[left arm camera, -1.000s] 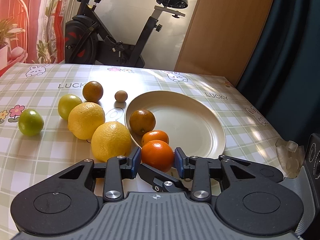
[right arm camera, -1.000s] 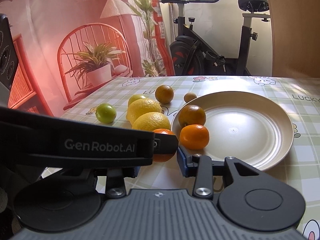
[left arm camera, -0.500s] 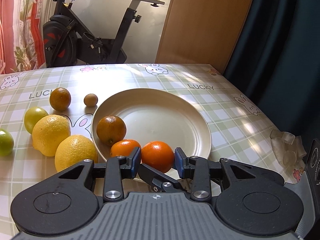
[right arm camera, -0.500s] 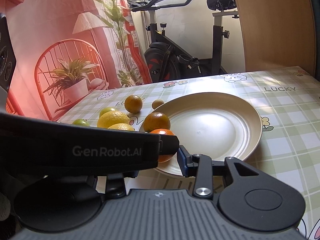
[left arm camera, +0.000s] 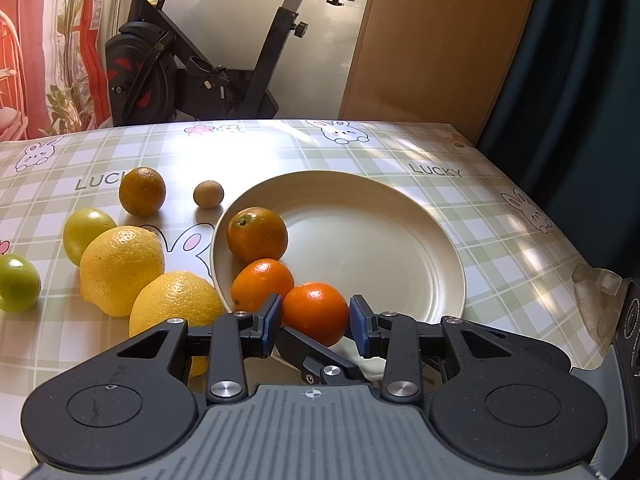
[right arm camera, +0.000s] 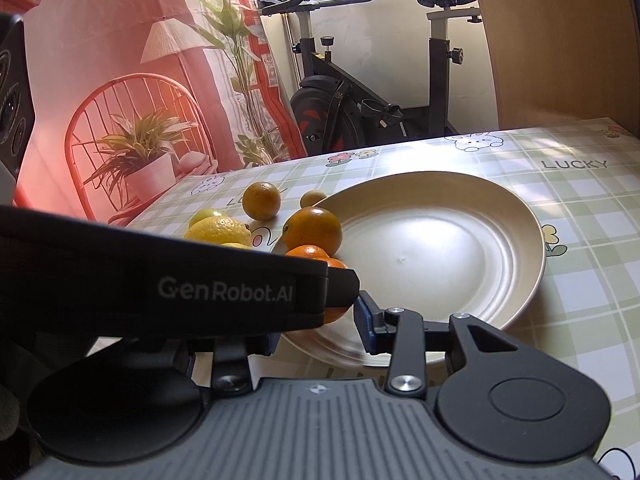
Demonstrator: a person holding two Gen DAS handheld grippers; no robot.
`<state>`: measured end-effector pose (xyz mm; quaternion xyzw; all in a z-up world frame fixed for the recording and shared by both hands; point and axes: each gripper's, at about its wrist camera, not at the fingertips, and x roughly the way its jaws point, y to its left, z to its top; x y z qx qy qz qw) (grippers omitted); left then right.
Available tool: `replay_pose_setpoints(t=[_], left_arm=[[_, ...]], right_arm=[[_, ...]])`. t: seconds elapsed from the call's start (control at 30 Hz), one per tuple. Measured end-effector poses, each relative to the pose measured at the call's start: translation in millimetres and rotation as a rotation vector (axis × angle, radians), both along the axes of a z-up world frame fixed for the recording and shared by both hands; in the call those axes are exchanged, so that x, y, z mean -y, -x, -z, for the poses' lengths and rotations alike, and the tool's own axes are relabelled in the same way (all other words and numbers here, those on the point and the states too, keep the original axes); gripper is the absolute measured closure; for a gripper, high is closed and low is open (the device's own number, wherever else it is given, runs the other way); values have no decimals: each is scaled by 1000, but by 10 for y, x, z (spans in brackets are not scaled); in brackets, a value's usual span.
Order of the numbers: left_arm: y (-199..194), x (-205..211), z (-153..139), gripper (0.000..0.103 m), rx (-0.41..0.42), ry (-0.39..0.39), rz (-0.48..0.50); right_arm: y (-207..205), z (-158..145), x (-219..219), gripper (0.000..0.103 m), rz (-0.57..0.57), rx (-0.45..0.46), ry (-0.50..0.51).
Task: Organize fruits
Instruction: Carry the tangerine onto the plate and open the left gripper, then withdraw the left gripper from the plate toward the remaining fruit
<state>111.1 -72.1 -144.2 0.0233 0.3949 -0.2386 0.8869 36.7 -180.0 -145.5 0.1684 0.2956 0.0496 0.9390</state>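
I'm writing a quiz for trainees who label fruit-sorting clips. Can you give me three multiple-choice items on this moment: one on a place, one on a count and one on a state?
1. Where is the brown fruit?
A. On the plate
B. On the cloth, outside the plate
C. Between the right jaws

2. How many lemons are in view?
A. One
B. Four
C. Two

3. What is the state of the left gripper?
A. Shut on an orange
B. Wide open, empty
C. Shut on a lemon

Answers:
1 B: it lies on the cloth, just beyond the far left rim of the plate.
2 C: two big yellow ones lie side by side, left of the plate.
3 A: both blue pads press on the orange above the plate's near rim.
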Motion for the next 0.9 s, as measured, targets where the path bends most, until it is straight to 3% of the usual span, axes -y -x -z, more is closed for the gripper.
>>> replay_pose_setpoints(t=[0.6, 0.8, 0.9], left_arm=[[-47, -90, 20, 60, 1, 1, -38], [-21, -224, -85, 60, 22, 44, -89], [24, -322, -136, 60, 30, 72, -116]], right_arm=[[-126, 80, 49, 62, -35, -22, -69], [-94, 62, 46, 53, -19, -5, -65], [-77, 54, 41, 43, -30, 9, -70]])
